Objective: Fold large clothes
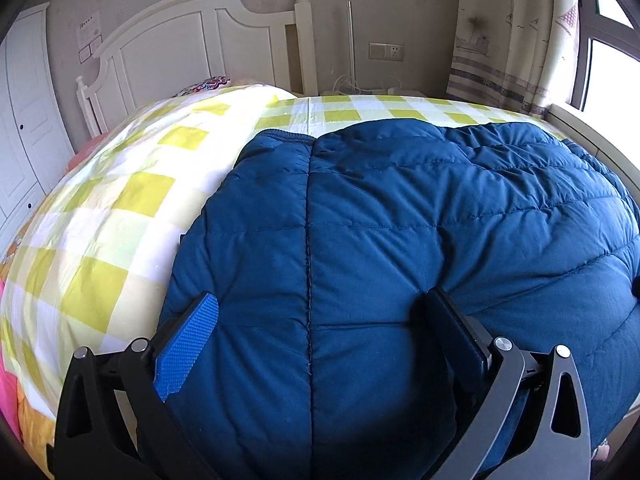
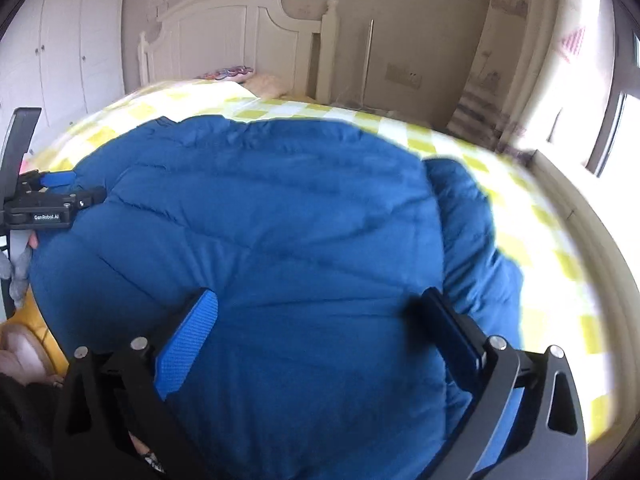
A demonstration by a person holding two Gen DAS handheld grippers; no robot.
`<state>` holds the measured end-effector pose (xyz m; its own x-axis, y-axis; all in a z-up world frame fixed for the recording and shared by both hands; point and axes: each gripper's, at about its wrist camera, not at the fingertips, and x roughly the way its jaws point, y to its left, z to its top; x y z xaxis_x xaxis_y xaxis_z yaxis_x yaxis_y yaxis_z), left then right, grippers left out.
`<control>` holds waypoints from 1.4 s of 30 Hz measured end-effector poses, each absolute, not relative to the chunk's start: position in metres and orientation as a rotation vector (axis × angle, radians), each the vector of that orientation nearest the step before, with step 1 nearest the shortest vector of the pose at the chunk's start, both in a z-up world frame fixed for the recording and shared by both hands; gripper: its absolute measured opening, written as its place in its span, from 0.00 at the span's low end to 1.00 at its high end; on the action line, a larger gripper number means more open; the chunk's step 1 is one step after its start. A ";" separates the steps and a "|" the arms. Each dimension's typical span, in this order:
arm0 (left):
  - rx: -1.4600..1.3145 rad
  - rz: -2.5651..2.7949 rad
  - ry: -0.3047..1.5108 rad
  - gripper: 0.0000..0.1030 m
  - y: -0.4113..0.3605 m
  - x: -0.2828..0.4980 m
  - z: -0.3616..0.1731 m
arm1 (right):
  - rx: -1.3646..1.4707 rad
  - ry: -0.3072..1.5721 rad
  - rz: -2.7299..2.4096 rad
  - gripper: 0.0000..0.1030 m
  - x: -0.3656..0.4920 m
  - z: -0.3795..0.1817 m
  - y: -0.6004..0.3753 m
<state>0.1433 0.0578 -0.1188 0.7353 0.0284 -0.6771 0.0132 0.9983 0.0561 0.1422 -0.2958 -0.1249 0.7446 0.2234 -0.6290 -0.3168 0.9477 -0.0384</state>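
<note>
Blue jacket (image 1: 400, 240) lies flat on the bed (image 1: 120, 200), long axis toward the headboard (image 1: 180, 36); left gripper (image 1: 320, 312) and right gripper (image 2: 320, 308) hover over it, fingers spread.

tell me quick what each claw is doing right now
Left claw: open, fingers spread over the blue padded jacket, gripping nothing.
Right claw: open above the same jacket, gripping nothing.

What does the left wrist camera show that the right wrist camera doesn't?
Only the left wrist view shows the jacket's centre seam sharply. Only the right wrist view shows the left gripper at the jacket's left edge and a sleeve lying beside the body. Both show the blue puffer jacket on the yellow checked bedsheet, the white headboard, and open jaws.
</note>
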 end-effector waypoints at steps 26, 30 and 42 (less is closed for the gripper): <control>0.081 -0.070 0.708 0.95 0.008 0.114 -0.079 | 0.079 0.573 0.209 0.97 0.109 -0.087 -0.372; 0.186 -0.169 0.727 0.96 -0.044 0.104 -0.099 | -0.065 0.603 0.272 0.97 0.098 -0.101 -0.340; 0.172 -0.171 0.713 0.96 -0.042 0.104 -0.119 | 0.601 0.575 0.297 0.85 0.047 -0.139 -0.470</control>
